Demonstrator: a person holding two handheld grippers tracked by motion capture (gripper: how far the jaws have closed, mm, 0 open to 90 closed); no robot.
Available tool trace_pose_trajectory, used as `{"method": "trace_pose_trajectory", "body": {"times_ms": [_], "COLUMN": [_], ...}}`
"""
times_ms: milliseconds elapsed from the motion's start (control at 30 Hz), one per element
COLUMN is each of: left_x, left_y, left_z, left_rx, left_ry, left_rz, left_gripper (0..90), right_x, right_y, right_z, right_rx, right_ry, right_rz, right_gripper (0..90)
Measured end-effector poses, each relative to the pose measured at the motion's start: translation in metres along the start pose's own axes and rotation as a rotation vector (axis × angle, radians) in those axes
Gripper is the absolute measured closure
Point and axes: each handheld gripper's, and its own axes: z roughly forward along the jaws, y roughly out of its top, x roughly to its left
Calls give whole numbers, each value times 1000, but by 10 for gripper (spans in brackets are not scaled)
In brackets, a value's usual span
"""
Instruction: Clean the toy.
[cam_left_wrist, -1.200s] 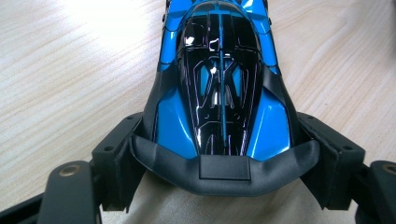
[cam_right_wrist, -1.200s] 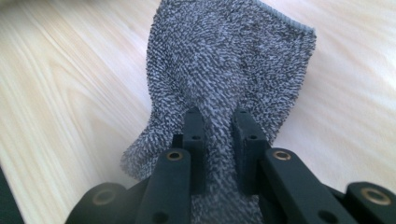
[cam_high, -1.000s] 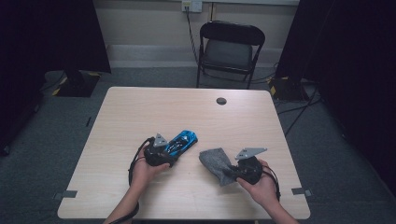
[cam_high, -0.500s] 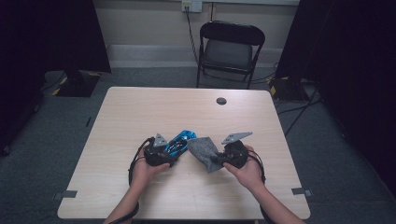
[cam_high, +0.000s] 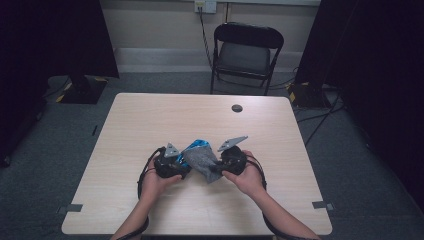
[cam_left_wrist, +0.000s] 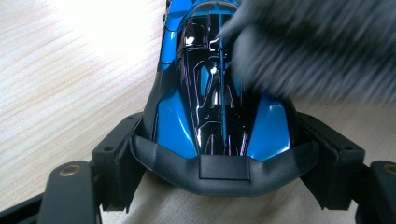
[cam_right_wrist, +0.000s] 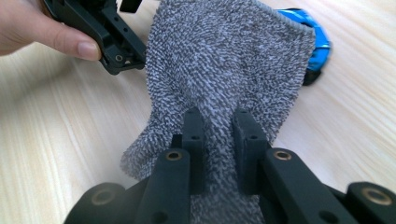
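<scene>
A glossy blue and black toy car (cam_left_wrist: 205, 102) lies on the table, its dark end clamped between the jaws of my left gripper (cam_left_wrist: 223, 158). In the high view the car (cam_high: 199, 144) sits mid-table, the left gripper (cam_high: 174, 165) at its near-left end. My right gripper (cam_right_wrist: 219, 126) is shut on a grey knitted cloth (cam_right_wrist: 224, 60). The cloth (cam_high: 202, 162) is draped against the car's right side and covers most of it. In the right gripper view a blue end of the car (cam_right_wrist: 318, 42) sticks out past the cloth, and the left gripper (cam_right_wrist: 107, 37) shows at top left.
The light wooden table (cam_high: 150, 120) has a small black round cap (cam_high: 237, 108) near its far edge. A black folding chair (cam_high: 247, 50) stands behind the table. Cables run over the floor at the right.
My right gripper has carried the grey cloth leftward across the table until it lies against and over the car. The left gripper and the car have stayed put.
</scene>
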Motion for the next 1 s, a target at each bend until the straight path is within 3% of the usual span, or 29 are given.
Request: {"method": "trace_pose_trajectory", "body": {"times_ms": [133, 233, 300, 333, 433, 1000], "left_x": [0, 0, -1, -1, 0, 0], "left_y": [0, 0, 0, 0, 0, 0], "left_z": [0, 0, 0, 0, 0, 0], "left_rx": [0, -1, -4, -4, -2, 0], "left_ry": [1, 1, -6, -5, 0, 0], "left_rz": [1, 0, -14, -14, -2, 1], "left_gripper": [240, 240, 240, 240, 240, 240], "right_x": [6, 13, 15, 16, 17, -4], "right_y": [9, 22, 29, 34, 38, 32], "right_z": [9, 16, 23, 31, 40, 46], "right_rx": [-15, -3, 22, 57, 94, 118], "right_ry": [27, 14, 24, 31, 36, -4], "right_rz": [-1, -41, -44, -58, -81, -30], "right_gripper": [771, 770, 770, 770, 770, 767]}}
